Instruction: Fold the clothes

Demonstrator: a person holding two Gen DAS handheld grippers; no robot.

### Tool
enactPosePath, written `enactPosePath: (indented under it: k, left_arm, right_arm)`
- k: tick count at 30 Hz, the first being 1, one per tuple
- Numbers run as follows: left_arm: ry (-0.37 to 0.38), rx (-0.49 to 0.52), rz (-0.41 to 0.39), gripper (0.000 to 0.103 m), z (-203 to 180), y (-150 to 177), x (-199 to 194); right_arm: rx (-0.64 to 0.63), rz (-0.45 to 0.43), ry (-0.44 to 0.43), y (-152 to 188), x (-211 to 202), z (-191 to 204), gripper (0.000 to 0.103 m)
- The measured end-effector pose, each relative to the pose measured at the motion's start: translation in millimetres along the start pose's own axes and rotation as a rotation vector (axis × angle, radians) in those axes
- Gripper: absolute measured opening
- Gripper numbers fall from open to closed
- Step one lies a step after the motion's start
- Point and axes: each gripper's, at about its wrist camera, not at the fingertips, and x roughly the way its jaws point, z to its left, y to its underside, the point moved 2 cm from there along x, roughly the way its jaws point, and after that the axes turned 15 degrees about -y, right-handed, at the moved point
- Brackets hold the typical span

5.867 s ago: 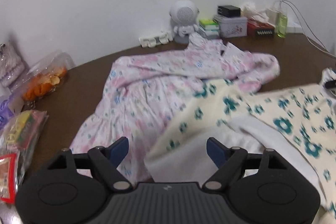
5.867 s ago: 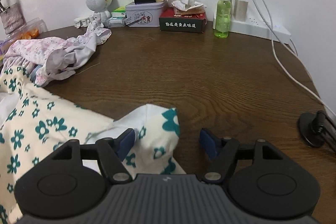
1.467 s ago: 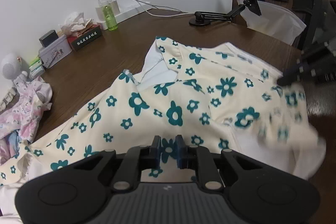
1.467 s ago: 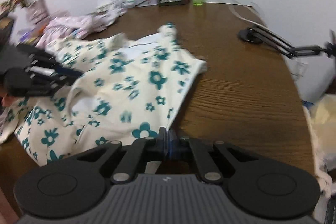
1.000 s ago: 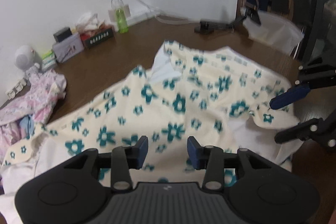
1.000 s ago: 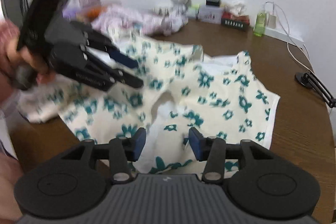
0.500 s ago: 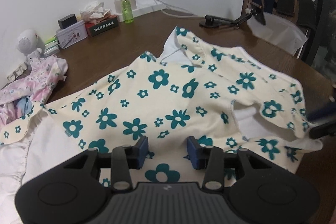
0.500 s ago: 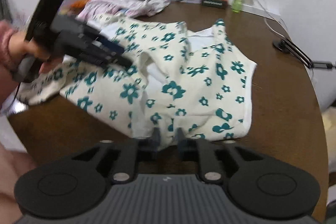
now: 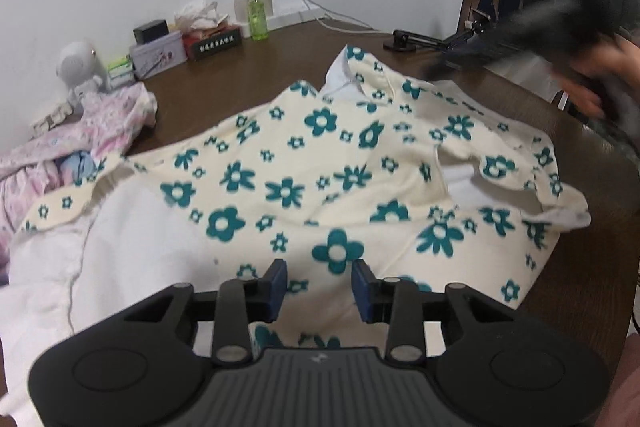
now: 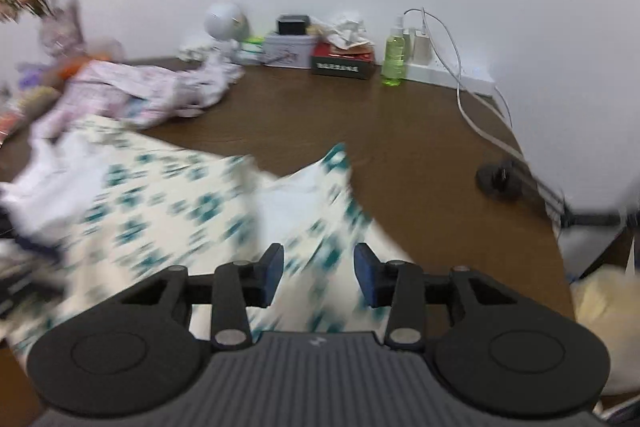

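Since half a sec ago the floral garment (image 9: 320, 179) lies released and spread across the tabletop (image 9: 248, 75), mid-frame in both views; both tongs now spread w/ no cloth pinched. Left tongs (image 9: 319, 285) are closing a bit over the near hem, pads not pressing. Right tongs (image 10: 319, 273) hover apart above blurred cloth, pulled back. Looks like a fold pass is done, next grab pending. Pink clothes pile (image 9: 80, 131) sits left, touching the garment's edge; tins, green bottle (image 9: 256, 17), phone stand (image 10: 500, 179) well apart, upper frame.
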Motion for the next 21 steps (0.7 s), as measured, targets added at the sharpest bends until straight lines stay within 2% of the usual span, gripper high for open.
enactPosePath:
  k: [2, 3, 4, 6, 10, 12, 13, 14, 15, 17, 19, 21]
  left_arm:
    - [-0.002, 0.005, 0.008, 0.033, -1, 4, 1]
    - [-0.003, 0.007, 0.01, 0.032, -2, 6, 1]
    - [-0.004, 0.01, 0.009, 0.032, -2, 7, 1]
    - [0.0, 0.017, 0.007, 0.031, -3, 10, -2]
    - [0.002, 0.035, 0.001, 0.03, -4, 13, -6]
    - [0.006, 0.03, -0.002, 0.029, -3, 15, -7]
    - [0.011, 0.022, -0.009, 0.029, -1, 14, -9]
    - [0.017, 0.01, -0.019, 0.03, 2, 14, -12]
    - [0.023, -0.008, -0.033, 0.031, 6, 13, -16]
    - [0.031, -0.057, -0.064, 0.046, 18, 9, -25]
    - [-0.002, -0.112, -0.078, 0.052, 34, 0, -28]
    - [-0.049, -0.181, -0.065, 0.053, 54, -12, -22]
  right_arm:
    - [0.031, 0.038, 0.001, -11, 26, -17, 0.039]
    - [0.052, 0.058, -0.004, -16, 38, -26, 0.032]
    - [0.082, 0.069, -0.024, -19, 48, -32, 0.008]
    - [0.139, 0.06, -0.04, -23, 55, -43, 0.006]
    - [0.187, 0.035, -0.007, -25, 61, -59, 0.006]
    - [0.214, 0.031, -0.024, -22, 62, -64, 0.009]
    - [0.226, 0.022, -0.046, -22, 58, -63, 0.019]
    - [0.237, 0.008, -0.07, -21, 52, -61, 0.038]
    - [0.228, -0.007, -0.089, -21, 44, -56, 0.046]
    - [0.181, -0.037, -0.12, -20, 27, -42, 0.048]
    - [0.12, -0.043, -0.153, -19, 12, -23, 0.047]
    - [0.059, -0.031, -0.187, -21, 4, -3, 0.047]
